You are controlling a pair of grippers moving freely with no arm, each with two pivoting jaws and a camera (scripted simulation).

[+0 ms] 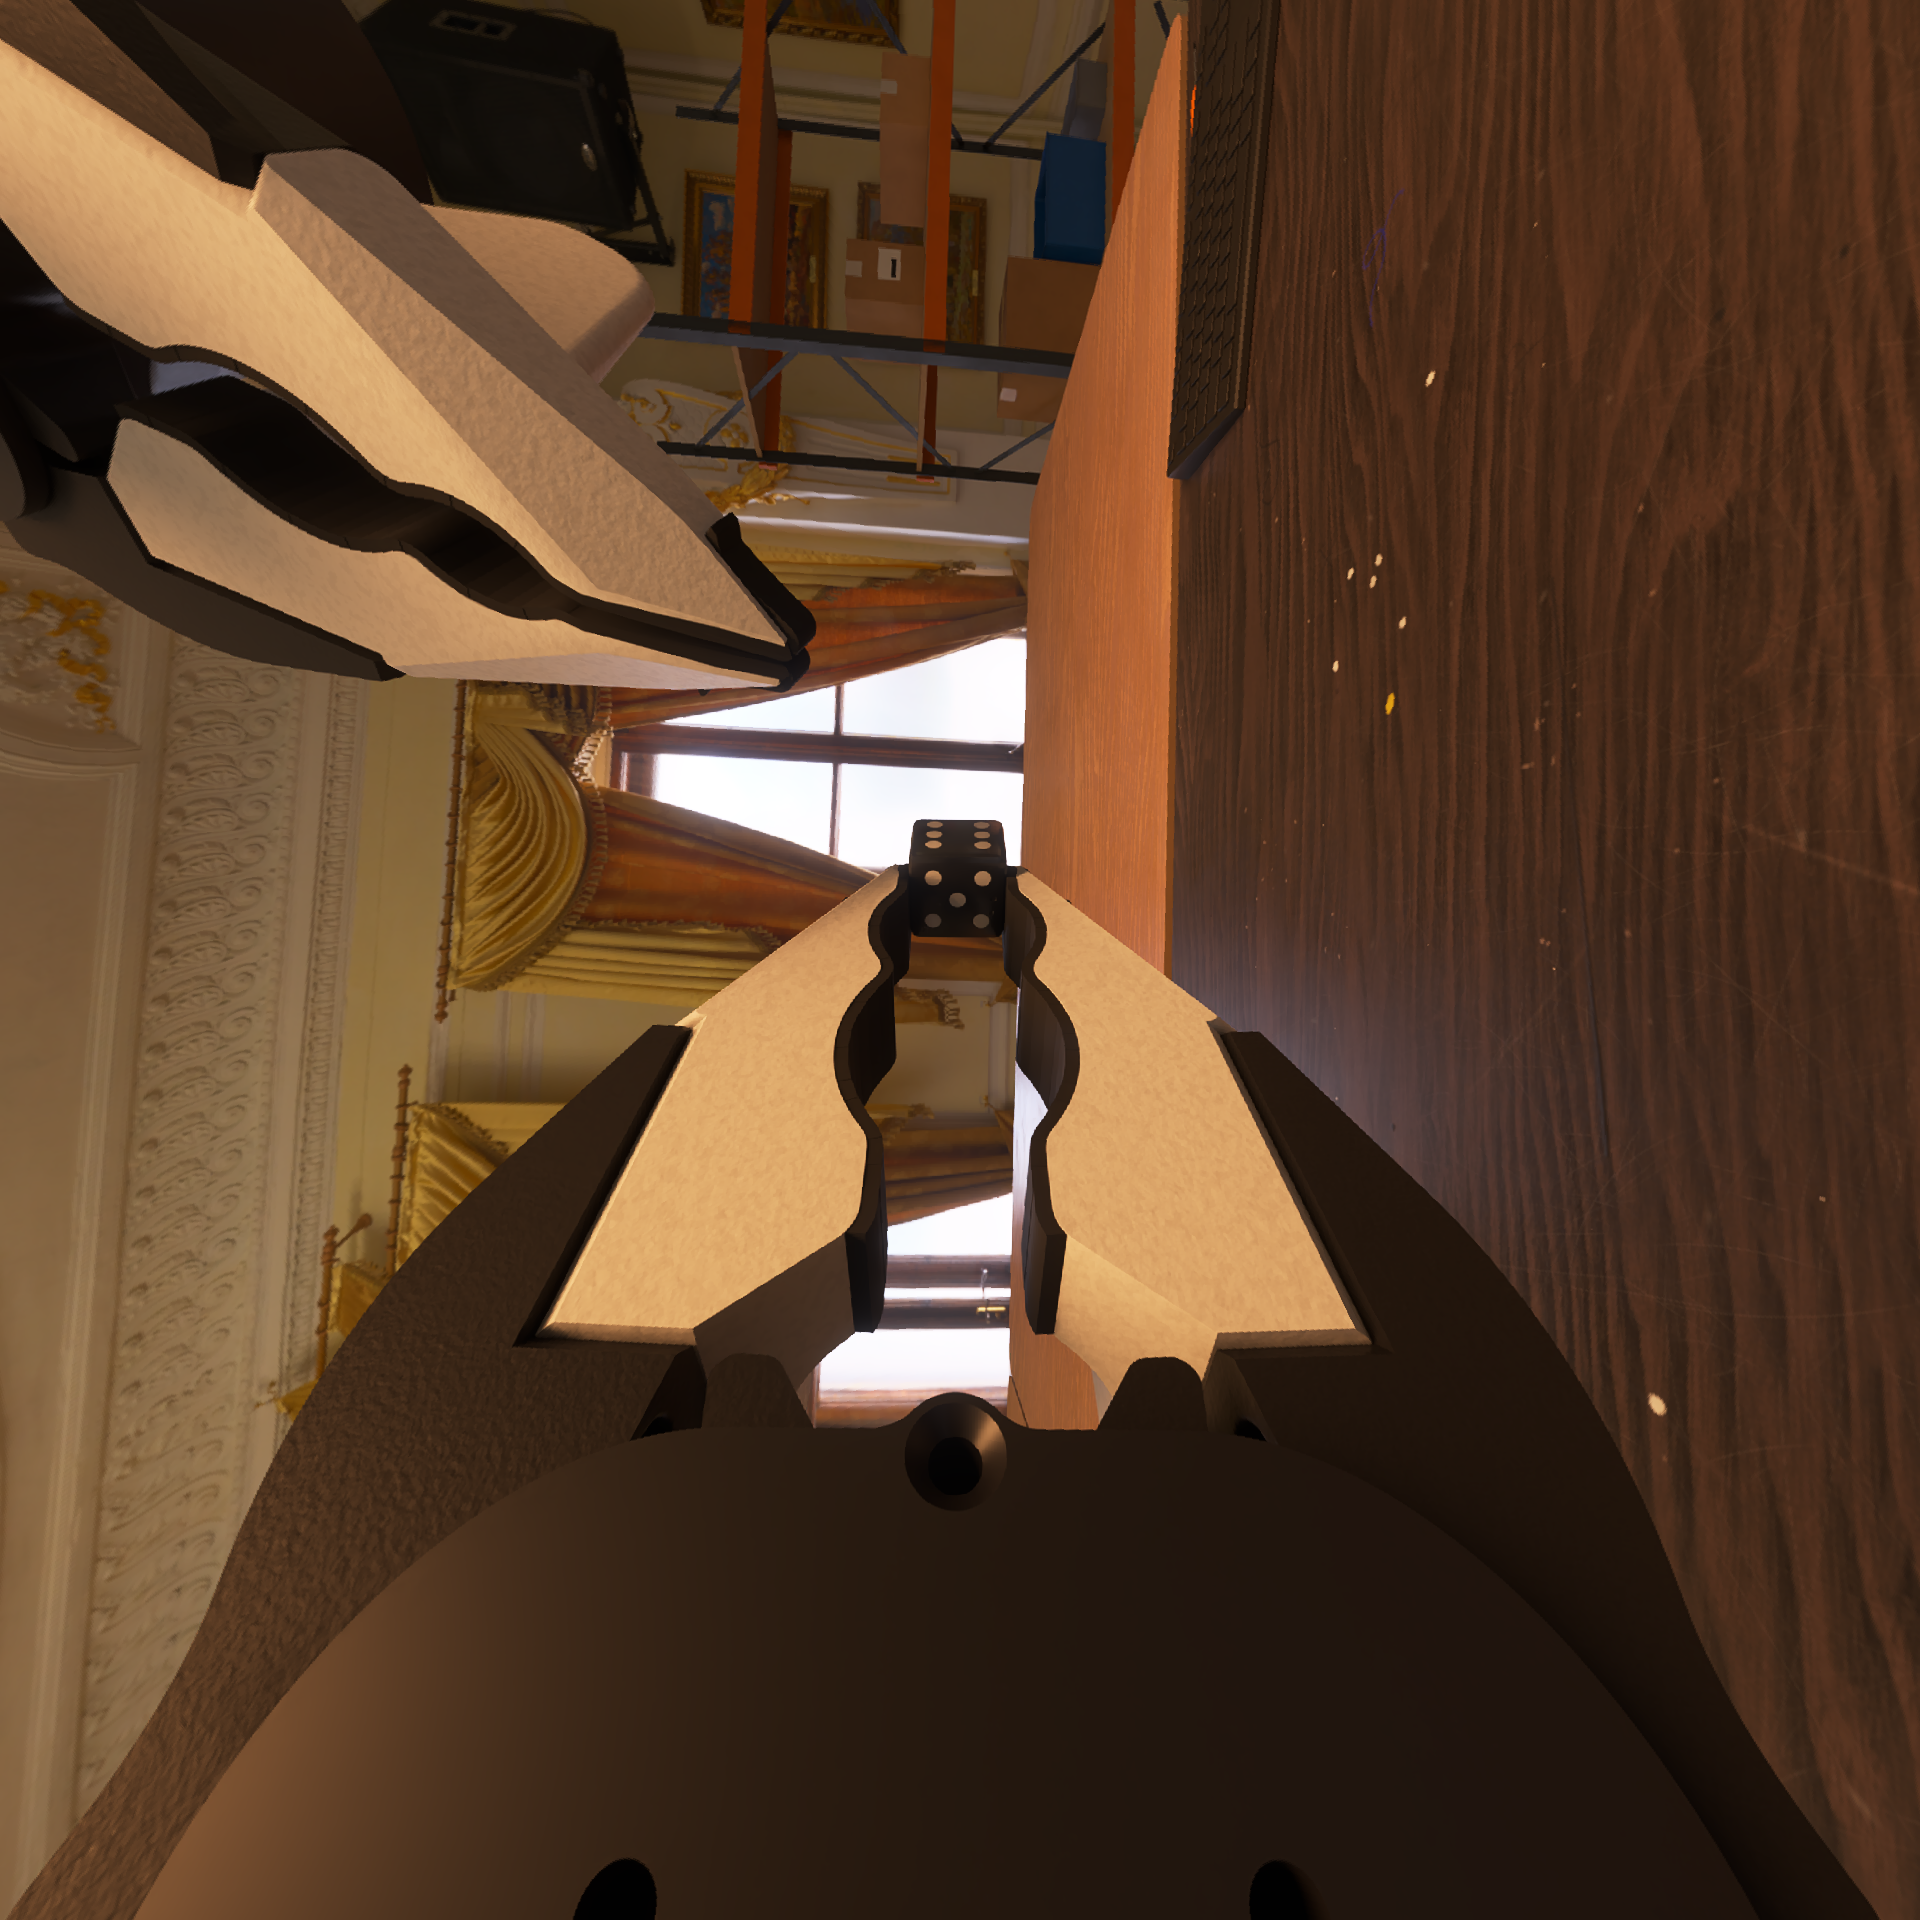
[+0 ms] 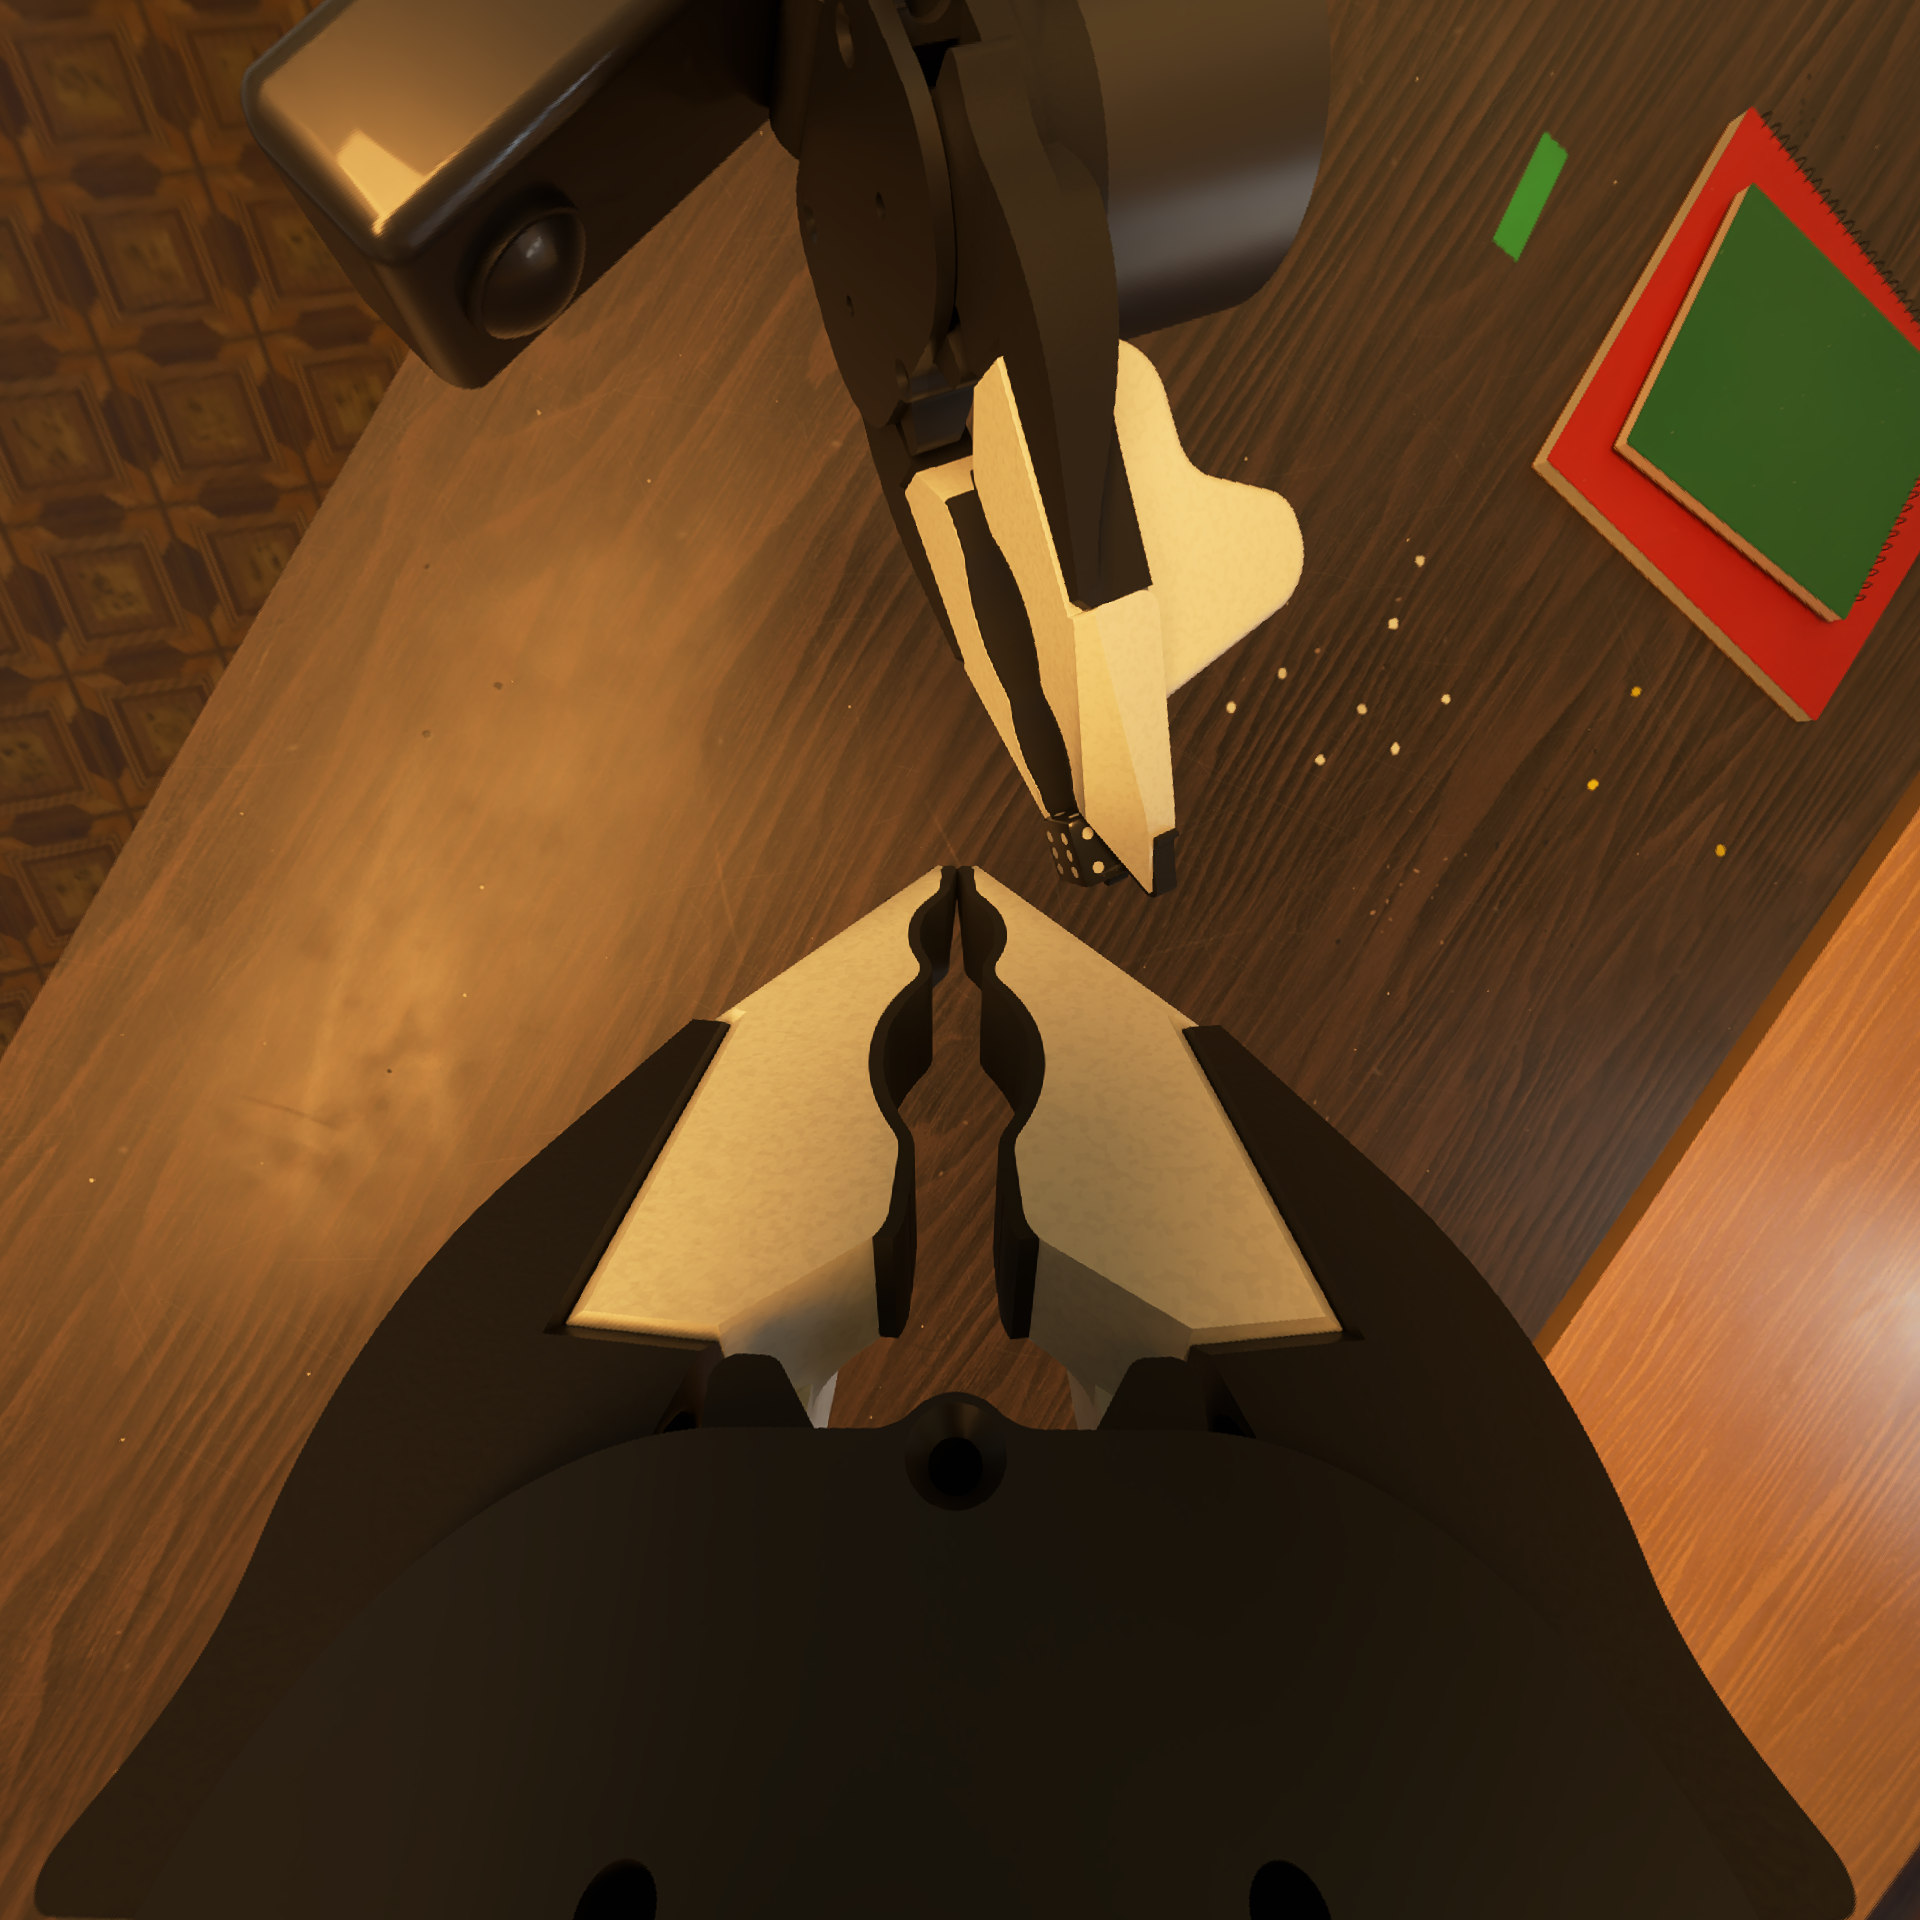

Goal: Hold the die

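Left gripper (image 1: 957, 871): two cream, grainy-surfaced fingers with dark scalloped inner pads, set in dark brown matte housings. The jaws are narrowed onto the die (image 1: 957, 879), which is pinched at the very fingertips and held clear of the table. In the right wrist view the same gripper (image 2: 1103, 871) is seen pointing downward, with the die (image 2: 1081, 850) between its tips, above the wood.

Die: a small black cube with pale round pips, edges slightly rounded. No brand or lettering is visible on it.

Right gripper (image 2: 957, 879): same construction. Its pads are brought nearly together at the tips with nothing between them. It is seen again in the left wrist view (image 1: 792, 652), upper left, tips all but touching, near the die but apart from it.

Table (image 2: 520, 831): dark brown wood with pronounced streaked grain, fine scratches and scattered pale and yellow specks. An orange-toned wooden edge (image 2: 1766, 1299) runs along one side.

Items on the table: a red spiral-bound notebook (image 2: 1704, 582) with a smaller green pad (image 2: 1797, 405) stacked on it, and a small green strip (image 2: 1529, 195) nearby; no writing is legible on them. A dark keyboard (image 1: 1221, 239) lies flat near the far edge.

Room: ornate cream moulded wall panels (image 1: 208, 935), gold draped curtains (image 1: 582, 883), a bright window (image 1: 914, 769), orange-and-dark metal shelving (image 1: 852, 312) carrying cardboard boxes, and a patterned brown floor (image 2: 125, 364).
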